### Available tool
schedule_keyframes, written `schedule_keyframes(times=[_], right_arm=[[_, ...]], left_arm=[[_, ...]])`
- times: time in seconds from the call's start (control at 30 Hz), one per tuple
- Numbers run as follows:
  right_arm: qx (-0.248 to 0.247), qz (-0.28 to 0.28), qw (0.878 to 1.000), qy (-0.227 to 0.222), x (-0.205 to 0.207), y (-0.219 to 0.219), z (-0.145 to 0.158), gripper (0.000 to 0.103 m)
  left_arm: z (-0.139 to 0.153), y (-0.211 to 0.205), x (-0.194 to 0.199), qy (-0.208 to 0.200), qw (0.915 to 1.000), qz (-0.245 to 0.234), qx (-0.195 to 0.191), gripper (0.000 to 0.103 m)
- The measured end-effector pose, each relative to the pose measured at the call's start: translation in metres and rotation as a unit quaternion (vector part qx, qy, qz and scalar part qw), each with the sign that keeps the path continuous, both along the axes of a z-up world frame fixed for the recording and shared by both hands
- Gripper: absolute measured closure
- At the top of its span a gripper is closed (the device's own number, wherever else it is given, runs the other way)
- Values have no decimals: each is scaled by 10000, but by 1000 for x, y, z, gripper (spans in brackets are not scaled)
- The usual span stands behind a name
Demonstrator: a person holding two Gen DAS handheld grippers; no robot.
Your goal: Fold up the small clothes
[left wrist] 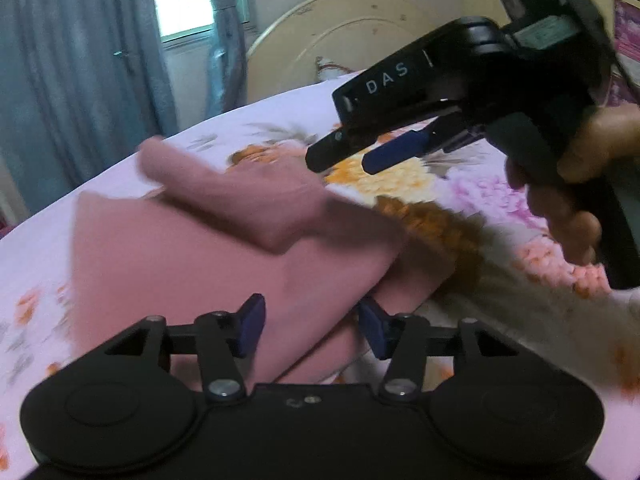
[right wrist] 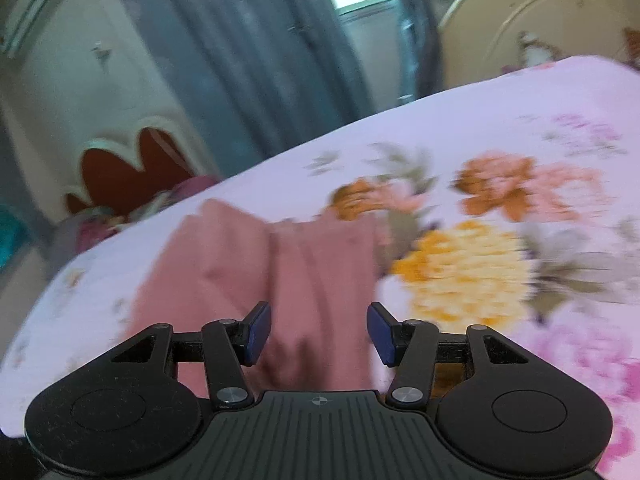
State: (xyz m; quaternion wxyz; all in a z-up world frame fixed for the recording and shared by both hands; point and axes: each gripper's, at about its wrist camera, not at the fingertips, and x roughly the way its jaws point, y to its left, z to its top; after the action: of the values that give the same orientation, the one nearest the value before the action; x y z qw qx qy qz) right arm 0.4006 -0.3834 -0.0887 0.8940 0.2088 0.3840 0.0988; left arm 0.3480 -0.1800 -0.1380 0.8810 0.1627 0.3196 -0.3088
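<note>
So far, the pink garment (left wrist: 172, 248) lies on the flowered bedsheet (left wrist: 460, 184), toward the bed's left edge as the left wrist view shows it, and it is partly folded: one long strip, probably a sleeve or a side panel, is laid back diagonally across the main body, and the near end seems doubled into a thicker layer. In the right wrist view the same cloth (right wrist: 256, 272) shows several lengthwise folds and looks bunched rather than squared. My reading is that the first fold or two are made and that a final fold and some smoothing are left; motion blur keeps me from being sure of the edges.

Neither tool holds anything. The left gripper (left wrist: 310, 330) has its jaws parted about halfway, the cloth visible beneath and between them but not pinched. The right gripper (right wrist: 320, 332) is likewise half parted above the garment's near end with nothing clamped; seen from the left wrist, it hangs over the middle of the bed with a person's hand (left wrist: 580, 184) around its handle.

Around the bed stand grey-blue curtains (right wrist: 240, 60) with a bright window behind, a cream headboard (left wrist: 340, 40) at the far end, and cream furniture with a red cut-out (right wrist: 128, 168) beyond the left edge. Nothing lies on the garment; the two grippers close together could crowd each other.
</note>
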Motion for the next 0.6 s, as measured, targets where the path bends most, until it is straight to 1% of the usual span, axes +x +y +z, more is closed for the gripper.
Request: schedule_keyframes(times=[0.07, 0.1, 0.13, 0.17, 0.23, 0.27, 0.33, 0.37, 0.4, 0.47, 0.53, 0.6], right_arm=[[-62, 257, 9996, 60, 11, 13, -4, 48], [-102, 349, 9992, 150, 18, 19, -9, 24], [-147, 371, 9990, 194, 22, 24, -14, 10], [-207, 380, 9989, 153, 26, 28, -18, 3], [-295, 366, 9987, 215, 32, 31, -26, 4], [-194, 355, 9989, 247, 35, 30, -29, 4], [-4, 301, 9991, 312, 41, 28, -34, 18], [-11, 326, 9988, 357, 43, 30, -36, 36], [-23, 369, 9985, 400, 48, 30, -38, 43], [-46, 396, 9981, 472, 53, 31, -42, 43], [44, 417, 9976, 544, 58, 26, -49, 45], [240, 341, 9967, 693, 64, 20, -56, 84]], left_arm=[[7, 22, 2, 17, 9995, 298, -102, 48], [11, 32, 4, -10, 9988, 472, -154, 47], [15, 42, 6, -52, 9978, 633, -187, 45], [18, 52, 9, -85, 9966, 798, -196, 44], [20, 65, 16, -80, 9941, 1069, -191, 44], [20, 73, 21, -47, 9921, 1236, -228, 44], [23, 87, 29, 39, 9878, 1517, -353, 44], [23, 93, 34, 74, 9850, 1670, -436, 44], [25, 99, 39, 98, 9824, 1797, -492, 44], [26, 106, 48, 153, 9785, 1966, -609, 44], [27, 110, 54, 179, 9764, 2041, -677, 43], [29, 109, 59, 169, 9760, 2055, -702, 39]])
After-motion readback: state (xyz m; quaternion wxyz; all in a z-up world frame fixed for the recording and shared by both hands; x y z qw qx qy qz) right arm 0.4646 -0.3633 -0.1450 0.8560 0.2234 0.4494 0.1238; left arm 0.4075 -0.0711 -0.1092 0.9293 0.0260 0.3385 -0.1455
